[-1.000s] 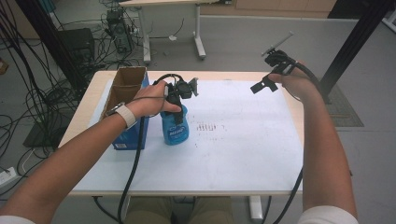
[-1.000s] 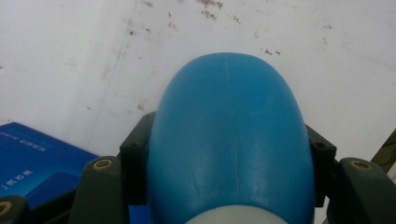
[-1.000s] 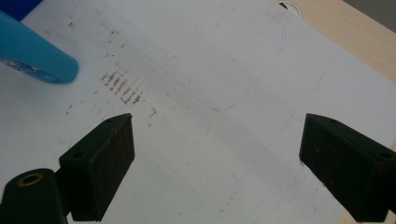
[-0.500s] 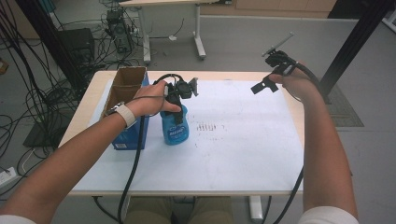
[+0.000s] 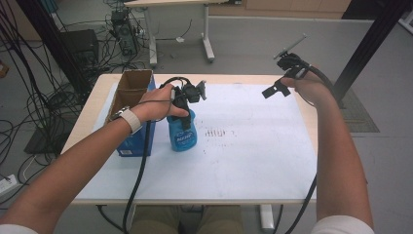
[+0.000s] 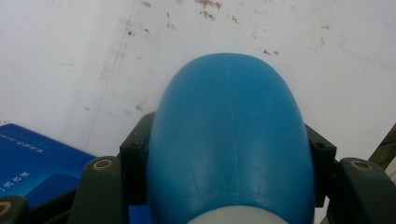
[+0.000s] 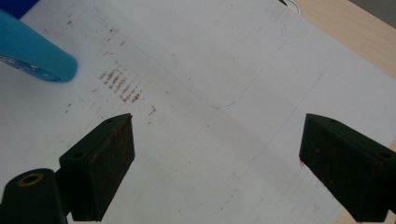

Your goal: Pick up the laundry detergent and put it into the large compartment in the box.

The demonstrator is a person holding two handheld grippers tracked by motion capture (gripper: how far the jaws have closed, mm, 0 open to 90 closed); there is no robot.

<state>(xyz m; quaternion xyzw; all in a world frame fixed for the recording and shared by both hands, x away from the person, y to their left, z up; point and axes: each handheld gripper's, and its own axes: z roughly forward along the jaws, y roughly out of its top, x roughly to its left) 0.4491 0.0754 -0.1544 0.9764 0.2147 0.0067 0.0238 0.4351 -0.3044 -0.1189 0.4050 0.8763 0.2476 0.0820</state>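
The left claw grips the blue bottle by its upper body, the two jaws pressed on either side, left of centre in the high view, with the bottle's base on the white sheet covering the table, just beside the blue box. The right claw hovers at the upper right, jaws wide apart and empty. To do this well, keep the grip square and the bottle upright, and clear the box when lifting.
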